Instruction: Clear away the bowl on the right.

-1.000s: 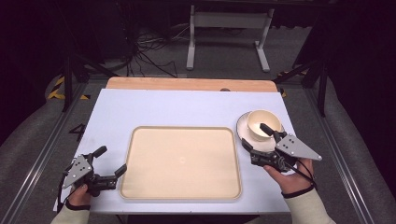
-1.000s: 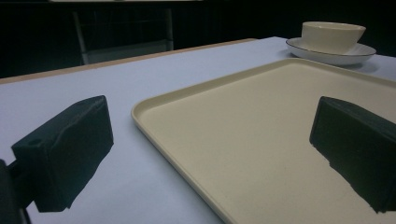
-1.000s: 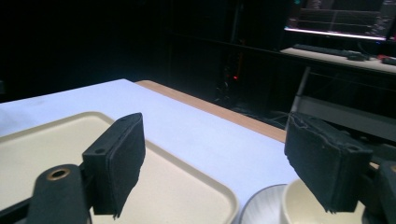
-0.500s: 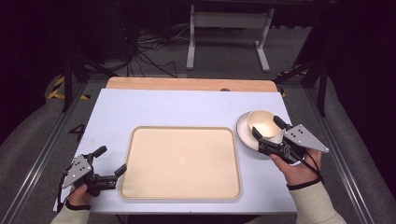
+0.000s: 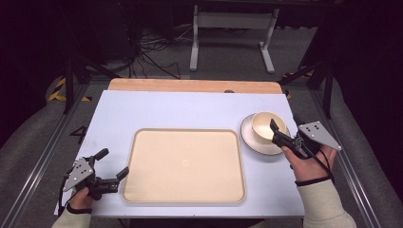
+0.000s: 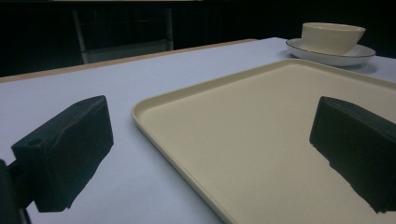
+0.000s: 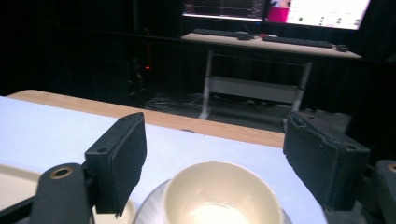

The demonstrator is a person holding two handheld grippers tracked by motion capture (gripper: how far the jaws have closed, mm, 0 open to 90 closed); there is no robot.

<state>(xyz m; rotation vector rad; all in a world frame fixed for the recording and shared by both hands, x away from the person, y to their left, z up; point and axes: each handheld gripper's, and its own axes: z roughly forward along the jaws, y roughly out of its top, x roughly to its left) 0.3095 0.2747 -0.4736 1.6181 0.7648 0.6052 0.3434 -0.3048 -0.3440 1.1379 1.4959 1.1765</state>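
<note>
The cup [image 5: 264,127] sits on its saucer [image 5: 250,141], just right of the tray [image 5: 142,190]. The right gripper [image 7: 212,163] hovers over the cup, jaws apart; better to lower squarely astride its wall before closing. Left gripper [image 5: 112,164] waits left of the tray, jaws apart

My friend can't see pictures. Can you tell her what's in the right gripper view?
Two black fingers stand open on either side of an empty cream cup sitting on a saucer, not touching it. Behind are the pale blue table and a dark room with lit screens.
</note>
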